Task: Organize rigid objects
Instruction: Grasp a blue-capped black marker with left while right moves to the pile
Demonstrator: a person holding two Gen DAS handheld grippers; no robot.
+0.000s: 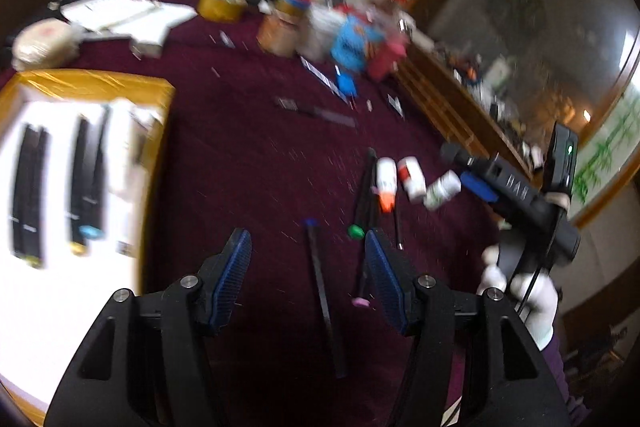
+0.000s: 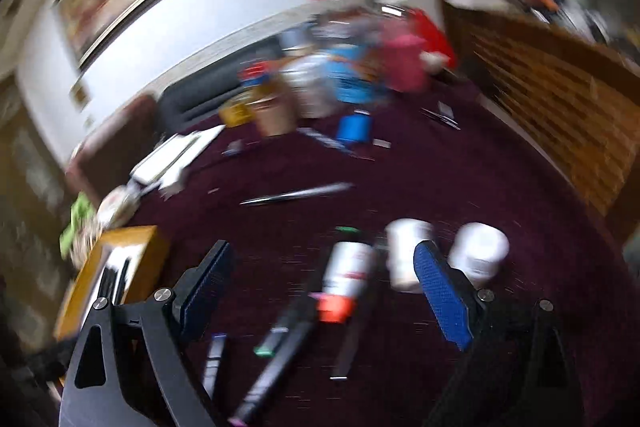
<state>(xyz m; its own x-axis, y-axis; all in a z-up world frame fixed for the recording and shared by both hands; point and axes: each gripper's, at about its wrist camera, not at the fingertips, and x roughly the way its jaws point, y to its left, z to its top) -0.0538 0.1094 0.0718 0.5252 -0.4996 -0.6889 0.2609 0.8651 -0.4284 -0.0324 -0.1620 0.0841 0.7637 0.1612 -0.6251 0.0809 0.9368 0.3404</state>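
Observation:
My left gripper hangs open over the dark red tablecloth. A black pen with a blue cap lies on the cloth under the gap, untouched. To its right lie more black pens and three small white bottles. A yellow-rimmed box at the left holds several black pens on a white lining. My right gripper is open above a white bottle with an orange cap. Two white bottles lie just beyond it, black pens below. Both views are blurred.
Jars, a blue packet, a tape roll and papers crowd the table's far side. A long dark tool lies mid-table. A wooden cabinet runs along the right. A white-gloved hand holds the right gripper's body.

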